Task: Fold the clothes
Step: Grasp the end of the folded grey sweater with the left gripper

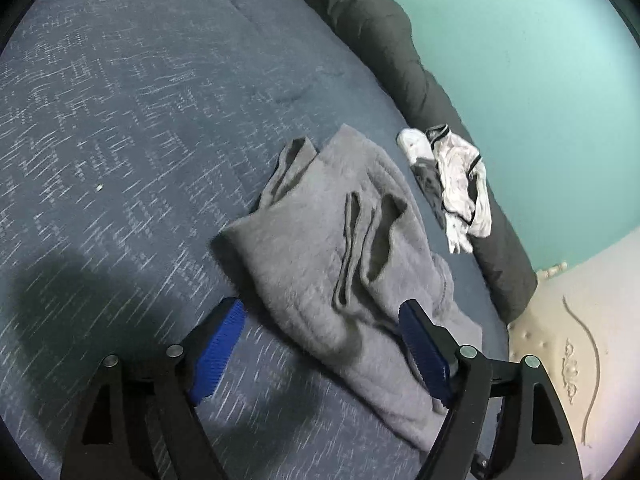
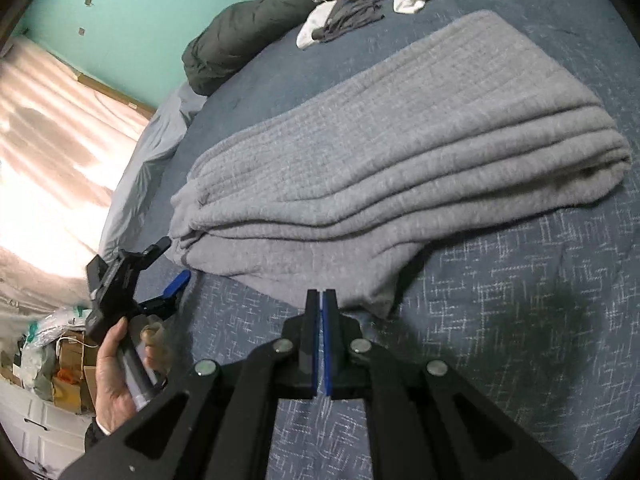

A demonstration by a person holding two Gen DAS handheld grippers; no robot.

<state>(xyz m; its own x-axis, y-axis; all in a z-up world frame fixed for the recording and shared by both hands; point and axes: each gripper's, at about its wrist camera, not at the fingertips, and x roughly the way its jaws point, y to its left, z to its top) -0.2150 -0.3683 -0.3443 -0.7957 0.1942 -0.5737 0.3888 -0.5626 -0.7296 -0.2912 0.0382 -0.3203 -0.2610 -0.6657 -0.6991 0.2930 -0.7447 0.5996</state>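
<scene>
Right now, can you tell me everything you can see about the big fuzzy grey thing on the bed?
The grey garment looks like thick, fuzzy fleece with a faint quilted grid. It is folded into several layers; in the right wrist view their edges stack along the near side. It lies flat on the blue patterned bedspread, long and lumpy, not yet neat. In the left wrist view, folds gape on top. The open left gripper straddles its near end, and no pad clearly presses it. The shut right gripper holds none of it.
</scene>
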